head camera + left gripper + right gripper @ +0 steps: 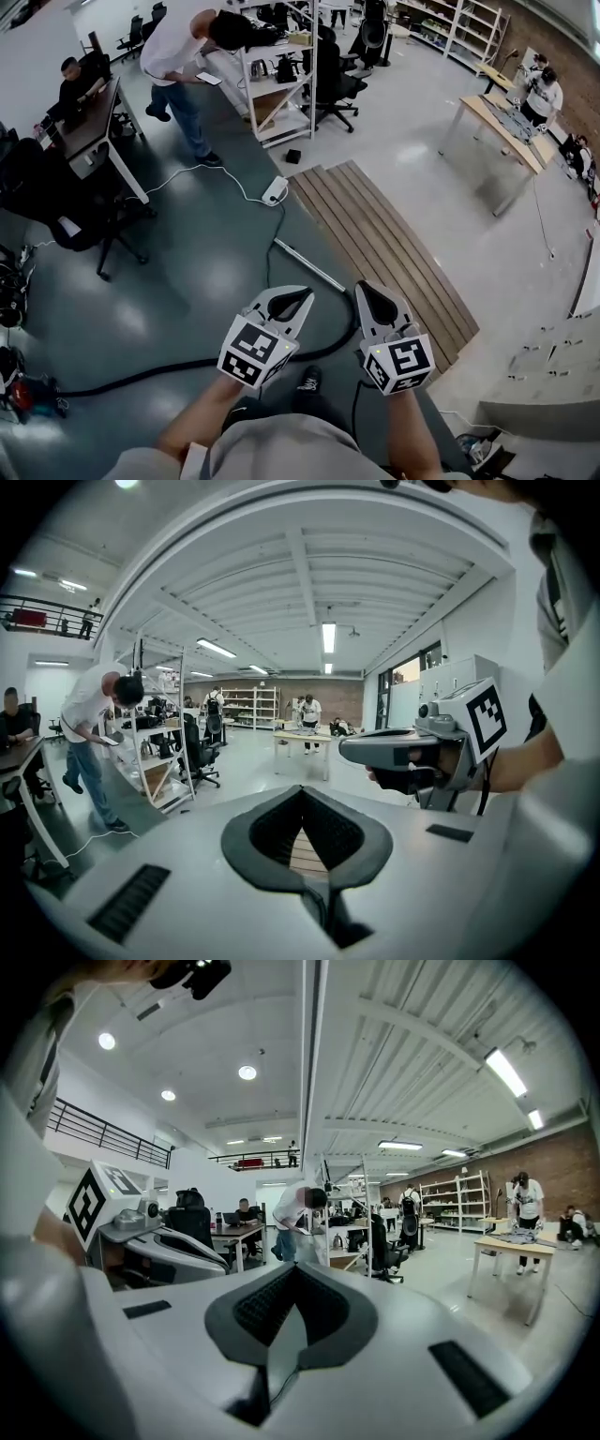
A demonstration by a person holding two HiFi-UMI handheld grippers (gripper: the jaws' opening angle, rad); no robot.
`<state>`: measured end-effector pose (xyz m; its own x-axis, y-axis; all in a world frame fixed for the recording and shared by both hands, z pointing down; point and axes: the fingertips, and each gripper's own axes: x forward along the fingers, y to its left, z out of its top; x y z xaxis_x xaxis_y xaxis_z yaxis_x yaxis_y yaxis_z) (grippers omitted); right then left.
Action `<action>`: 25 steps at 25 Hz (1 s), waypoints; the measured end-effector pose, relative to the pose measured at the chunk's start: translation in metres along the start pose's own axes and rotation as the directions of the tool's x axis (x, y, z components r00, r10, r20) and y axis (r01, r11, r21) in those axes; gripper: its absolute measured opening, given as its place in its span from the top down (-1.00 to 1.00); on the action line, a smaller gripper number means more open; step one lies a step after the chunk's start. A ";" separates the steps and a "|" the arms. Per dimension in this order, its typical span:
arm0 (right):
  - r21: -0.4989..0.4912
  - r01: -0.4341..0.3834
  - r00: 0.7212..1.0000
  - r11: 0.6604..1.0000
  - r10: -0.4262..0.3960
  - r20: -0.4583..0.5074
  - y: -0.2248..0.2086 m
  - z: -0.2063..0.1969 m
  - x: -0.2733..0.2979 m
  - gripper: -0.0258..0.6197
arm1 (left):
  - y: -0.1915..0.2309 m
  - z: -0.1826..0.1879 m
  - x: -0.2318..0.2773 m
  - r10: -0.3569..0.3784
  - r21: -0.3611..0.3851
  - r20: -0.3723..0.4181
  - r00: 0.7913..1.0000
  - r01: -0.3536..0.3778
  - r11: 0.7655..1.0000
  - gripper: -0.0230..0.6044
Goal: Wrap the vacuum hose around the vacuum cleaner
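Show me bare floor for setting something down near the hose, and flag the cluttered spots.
Free: dark floor between the black hose, the metal wand and the office chair; pale floor between the wooden slats and the table. Crowded: the left edge around the desk and white cable.

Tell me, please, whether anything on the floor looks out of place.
Yes. A long black hose lies loose and uncoiled across the grey floor in a wide curve, passing close to the person's shoe. A metal tube lies flat beside the wooden platform. Both could trip someone, I think.
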<state>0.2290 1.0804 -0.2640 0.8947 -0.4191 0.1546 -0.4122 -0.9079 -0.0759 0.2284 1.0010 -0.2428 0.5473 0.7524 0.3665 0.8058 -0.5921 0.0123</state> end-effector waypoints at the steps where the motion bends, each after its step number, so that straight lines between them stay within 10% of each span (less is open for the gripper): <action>1: 0.002 -0.002 1.000 1.000 0.002 -0.003 -0.005 -0.002 0.001 0.91 | 0.000 -0.001 0.006 0.000 0.002 -0.010 1.000 0.000 1.000 0.91; 25: -0.032 -0.008 0.994 0.999 0.004 -0.105 0.004 -0.031 0.053 0.91 | 0.044 -0.033 0.027 -0.064 -0.038 -0.050 0.997 0.062 0.997 0.91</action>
<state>0.2694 1.0549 -0.2252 0.8699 -0.4213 0.2566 -0.4246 -0.9042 -0.0451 0.2709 0.9854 -0.2020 0.4826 0.7733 0.4112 0.8290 -0.5548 0.0705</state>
